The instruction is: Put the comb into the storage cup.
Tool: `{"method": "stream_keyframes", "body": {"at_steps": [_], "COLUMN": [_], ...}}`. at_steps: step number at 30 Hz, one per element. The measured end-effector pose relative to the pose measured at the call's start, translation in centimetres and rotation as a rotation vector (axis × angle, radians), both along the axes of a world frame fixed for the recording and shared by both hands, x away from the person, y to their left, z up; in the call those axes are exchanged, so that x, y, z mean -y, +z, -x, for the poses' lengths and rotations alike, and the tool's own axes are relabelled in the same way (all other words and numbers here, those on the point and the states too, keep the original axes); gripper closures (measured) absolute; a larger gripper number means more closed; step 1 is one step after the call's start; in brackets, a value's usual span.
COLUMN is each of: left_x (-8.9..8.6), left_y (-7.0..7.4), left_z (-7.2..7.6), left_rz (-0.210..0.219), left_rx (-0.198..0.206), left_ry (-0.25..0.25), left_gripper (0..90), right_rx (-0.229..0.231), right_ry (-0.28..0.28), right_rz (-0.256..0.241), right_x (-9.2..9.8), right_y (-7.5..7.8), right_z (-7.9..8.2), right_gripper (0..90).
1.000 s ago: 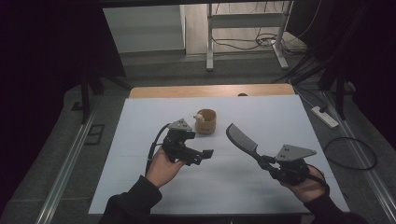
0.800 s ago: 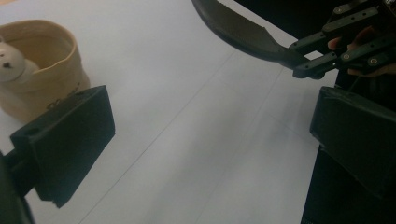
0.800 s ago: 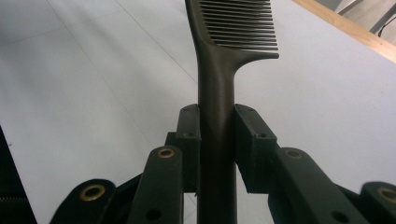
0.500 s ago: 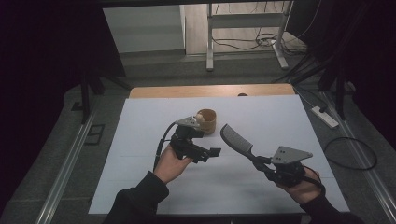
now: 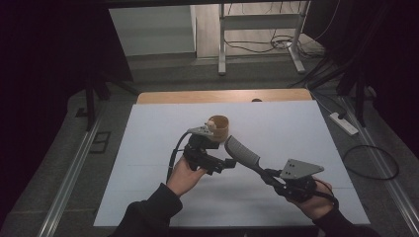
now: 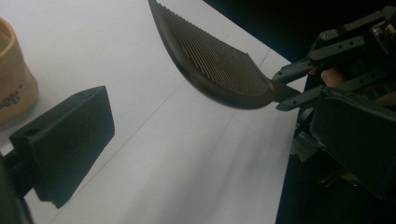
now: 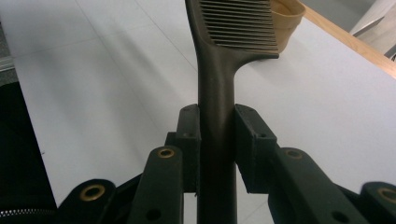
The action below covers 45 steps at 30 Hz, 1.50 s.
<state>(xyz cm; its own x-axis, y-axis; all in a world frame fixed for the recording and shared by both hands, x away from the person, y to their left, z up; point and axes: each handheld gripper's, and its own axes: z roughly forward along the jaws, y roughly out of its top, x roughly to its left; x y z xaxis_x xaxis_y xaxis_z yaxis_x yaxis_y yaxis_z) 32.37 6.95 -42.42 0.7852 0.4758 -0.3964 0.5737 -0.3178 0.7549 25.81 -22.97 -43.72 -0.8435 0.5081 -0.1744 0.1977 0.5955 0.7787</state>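
The left gripper (image 5: pixel 231 163) hovers spread beside a comb (image 5: pixel 242 152) pinched by the right gripper (image 5: pixel 269 175).

In the high view, the left gripper is held above the white table (image 5: pixel 148 148), its jaws apart with nothing between them, just in front of a tan cup (image 5: pixel 218 127). To its right, the dark comb slants up over the table, its toothed end near the left gripper's jaws. The right gripper's jaws press together on the comb's handle.

Only partial, unreadable lettering shows on the tan cup (image 6: pixel 14 88)
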Motion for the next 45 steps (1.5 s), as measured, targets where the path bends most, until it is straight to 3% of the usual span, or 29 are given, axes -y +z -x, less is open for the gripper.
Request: {"method": "stream_keyframes", "body": {"at_steps": [6,16,21,23,24,29,34,39,45], "left_x": [0.2,0.8,0.4,0.4,0.3,-0.1,-0.7,-1.0,-1.2], "left_y": [-0.1,-0.1,-0.2,-0.1,0.0,0.1,-0.3,-0.4,-1.0], "left_z": [0.0,0.0,-0.3,-0.3,-0.2,-0.3,-0.7,-0.8,-1.1], "left_rz": [0.021,0.007,0.014,0.01,0.017,0.067,0.149,0.167,0.251], "left_rx": [-0.029,-0.046,-0.09,-0.098,-0.104,-0.134,-0.212,-0.239,-0.317], "left_ry": [-0.016,-0.029,-0.042,-0.046,-0.052,-0.057,-0.066,-0.061,-0.1], "left_gripper": [0.0,0.1,1.0,10.1,10.1,31.2,51.1,66.9,78.4], "right_rx": [0.011,0.028,0.035,0.04,0.04,0.046,0.05,0.05,0.058], "right_ry": [0.011,0.019,0.017,0.017,0.017,0.017,0.02,0.023,0.025], "right_rz": [-0.001,0.001,0.007,0.005,0.005,0.007,0.012,0.014,0.034], "right_x": [-0.5,-0.9,-0.9,-0.9,-0.9,-1.0,-1.1,-1.1,-1.2], "right_y": [0.0,0.1,0.1,0.1,0.1,0.1,0.0,-0.1,-0.3], "right_z": [0.3,0.7,0.8,0.8,0.8,0.8,0.9,0.9,0.8], "right_gripper": [72.2,72.2,72.2,72.2,72.2,72.2,72.3,72.2,72.2]}}
